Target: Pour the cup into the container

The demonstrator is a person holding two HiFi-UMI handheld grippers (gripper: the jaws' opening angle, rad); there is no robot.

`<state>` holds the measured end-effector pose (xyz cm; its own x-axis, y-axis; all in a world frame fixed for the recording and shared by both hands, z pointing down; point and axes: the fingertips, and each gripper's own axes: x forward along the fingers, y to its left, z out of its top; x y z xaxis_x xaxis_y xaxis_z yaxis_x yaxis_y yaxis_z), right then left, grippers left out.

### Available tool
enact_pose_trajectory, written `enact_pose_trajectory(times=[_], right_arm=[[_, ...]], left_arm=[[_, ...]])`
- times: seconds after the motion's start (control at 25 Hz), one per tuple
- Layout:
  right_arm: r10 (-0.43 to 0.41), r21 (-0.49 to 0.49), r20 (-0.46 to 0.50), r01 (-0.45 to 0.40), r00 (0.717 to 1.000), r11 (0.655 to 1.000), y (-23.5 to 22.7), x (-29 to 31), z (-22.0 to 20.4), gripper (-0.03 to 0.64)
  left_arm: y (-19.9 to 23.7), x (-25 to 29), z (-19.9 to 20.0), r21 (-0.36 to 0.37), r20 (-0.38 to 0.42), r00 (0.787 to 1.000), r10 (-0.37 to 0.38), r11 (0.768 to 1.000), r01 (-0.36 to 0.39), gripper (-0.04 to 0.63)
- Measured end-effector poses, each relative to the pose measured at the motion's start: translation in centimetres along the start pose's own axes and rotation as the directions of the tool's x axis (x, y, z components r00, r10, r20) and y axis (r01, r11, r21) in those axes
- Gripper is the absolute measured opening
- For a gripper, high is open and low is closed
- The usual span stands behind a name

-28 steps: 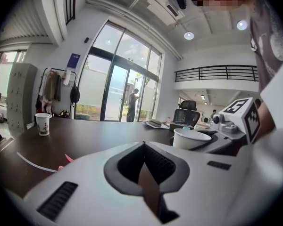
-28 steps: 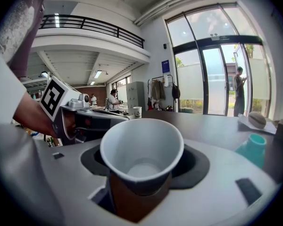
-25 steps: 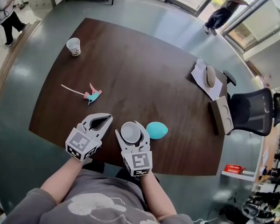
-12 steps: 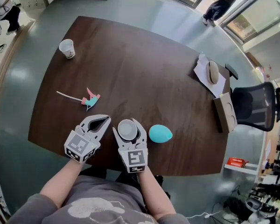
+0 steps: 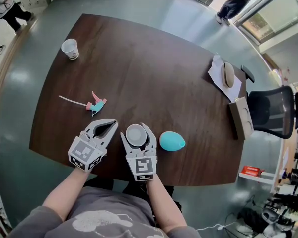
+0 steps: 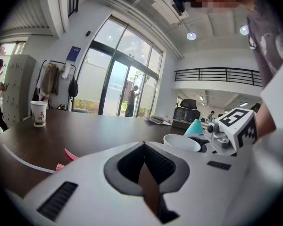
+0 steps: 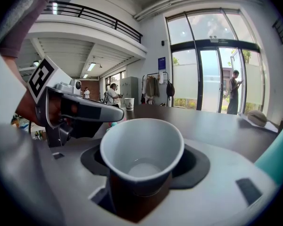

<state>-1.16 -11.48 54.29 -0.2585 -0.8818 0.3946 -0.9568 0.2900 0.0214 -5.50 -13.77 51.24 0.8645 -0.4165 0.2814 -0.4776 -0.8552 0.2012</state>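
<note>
My right gripper [image 5: 135, 131] has both fingers clamped on the sides of a white paper cup [image 5: 136, 137]. The cup's upright between them, mouth up, over the near side of the dark table [image 5: 154, 68]; can't tell whether it's actually resting on the wood. Just right of that cup is the teal egg-shaped container [image 5: 172, 141], close to it but not touching. Just left of the cup is my left gripper [image 5: 112, 126], fingers closed tip to tip with nothing between them. Further out and to the left of the cup there's a little pink and teal toy [image 5: 96, 104] with a thin stick. Well beyond that, at the far left corner, stands a second paper cup [image 5: 69, 48]. Far off to the cup's right are a mouse [image 5: 227, 75] lying on some paper and a black chair [image 5: 270, 114].
</note>
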Motion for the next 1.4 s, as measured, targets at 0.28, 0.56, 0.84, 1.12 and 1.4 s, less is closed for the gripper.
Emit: enact_pose_trajectory(times=[0.28, 0.56, 0.84, 1.12, 1.4], right_arm=[[0.002, -0.025, -0.001, -0.002, 1.0, 1.0, 0.2, 0.2, -0.3, 0.296], [0.002, -0.009, -0.001, -0.002, 1.0, 1.0, 0.0, 0.5, -0.6, 0.296], [-0.001, 0.005, 0.011, 0.001, 1.0, 1.0, 0.1, 0.5, -0.5, 0.296], [0.007, 0.027, 0.032, -0.008, 0.999, 1.0, 0.0, 0.4, -0.3, 0.296], [0.014, 0.043, 0.036, -0.016, 0.999, 0.999, 0.0, 0.6, -0.5, 0.296]], left_arm=[[0.0, -0.4, -0.4, -0.012, -0.002, 1.0, 0.01, 1.0, -0.011, 0.006], [-0.1, -0.4, -0.5, -0.019, -0.004, 1.0, 0.013, 1.0, -0.013, 0.006], [-0.1, -0.6, -1.0, -0.031, -0.014, 1.0, 0.014, 0.999, -0.015, 0.006], [-0.1, -0.4, -1.1, -0.038, -0.023, 1.0, 0.014, 0.999, -0.015, 0.006], [0.0, -0.1, -1.3, -0.041, -0.024, 1.0, 0.015, 0.999, -0.016, 0.006]])
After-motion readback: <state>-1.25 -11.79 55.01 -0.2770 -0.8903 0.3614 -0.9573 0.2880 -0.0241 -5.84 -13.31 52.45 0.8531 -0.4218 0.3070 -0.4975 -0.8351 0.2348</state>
